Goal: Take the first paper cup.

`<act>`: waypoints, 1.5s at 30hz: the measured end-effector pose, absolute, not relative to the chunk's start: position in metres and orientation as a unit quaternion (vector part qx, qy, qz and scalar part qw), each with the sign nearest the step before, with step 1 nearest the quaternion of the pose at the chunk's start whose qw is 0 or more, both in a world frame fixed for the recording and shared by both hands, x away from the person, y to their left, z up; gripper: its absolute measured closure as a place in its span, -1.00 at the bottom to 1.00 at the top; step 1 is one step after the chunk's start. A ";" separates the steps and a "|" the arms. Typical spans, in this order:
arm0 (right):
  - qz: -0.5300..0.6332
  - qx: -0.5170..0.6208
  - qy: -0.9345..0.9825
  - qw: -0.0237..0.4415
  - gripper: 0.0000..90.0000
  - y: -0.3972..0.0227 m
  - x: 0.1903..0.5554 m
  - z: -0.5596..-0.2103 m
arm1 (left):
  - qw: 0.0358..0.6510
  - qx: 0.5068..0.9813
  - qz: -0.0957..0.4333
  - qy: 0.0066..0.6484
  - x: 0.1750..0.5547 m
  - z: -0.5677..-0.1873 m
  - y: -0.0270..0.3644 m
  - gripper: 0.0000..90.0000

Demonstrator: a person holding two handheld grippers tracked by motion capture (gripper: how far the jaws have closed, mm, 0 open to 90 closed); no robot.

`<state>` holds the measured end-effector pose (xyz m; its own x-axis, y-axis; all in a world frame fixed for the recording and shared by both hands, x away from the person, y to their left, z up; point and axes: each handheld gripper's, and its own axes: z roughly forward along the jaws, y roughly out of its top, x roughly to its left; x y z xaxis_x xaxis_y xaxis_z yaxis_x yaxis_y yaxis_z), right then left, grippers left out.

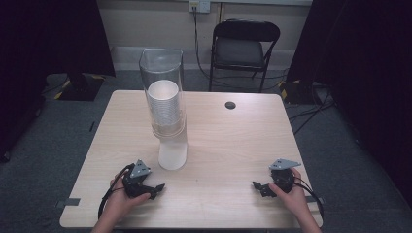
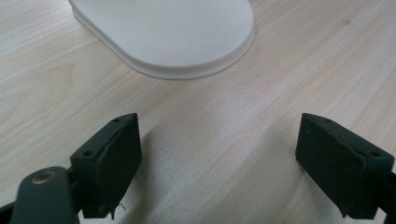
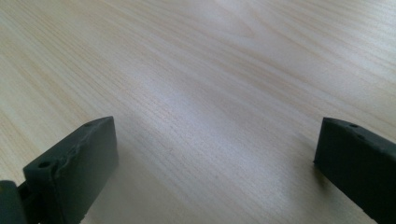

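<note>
Low in the high view, your left gripper [image 1: 158,187] and right gripper [image 1: 256,185] rest on the table [image 1: 233,145], both with jaws wide and empty. Just left of centre stands the cup dispenser [image 1: 165,104], its white base [image 2: 173,32] just ahead of your left jaws. You look to be at the start, so the next move likely calls for reaching up to the cup stack [image 1: 164,104].

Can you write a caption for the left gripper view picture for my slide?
Open left gripper resting just short of the white dispenser base on the wooden table.
</note>
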<state>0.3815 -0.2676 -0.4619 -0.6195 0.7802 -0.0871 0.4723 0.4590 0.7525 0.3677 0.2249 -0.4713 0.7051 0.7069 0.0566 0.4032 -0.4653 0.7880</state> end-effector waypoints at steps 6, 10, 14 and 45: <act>0.356 0.379 0.826 0.216 -1.00 -0.268 0.382 -0.462 | 0.396 0.830 0.196 0.342 0.366 -0.471 0.224 -0.70; 0.356 0.379 0.826 0.216 -1.00 -0.268 0.382 -0.462 | 0.397 0.825 0.199 0.349 0.367 -0.471 0.224 -0.65; 0.356 0.379 0.826 0.216 -1.00 -0.268 0.382 -0.462 | 0.401 0.819 0.208 0.354 0.368 -0.469 0.227 -0.53; 0.356 0.379 0.826 0.216 -1.00 -0.268 0.382 -0.462 | 0.511 0.738 0.251 0.361 0.398 -0.387 0.207 -0.49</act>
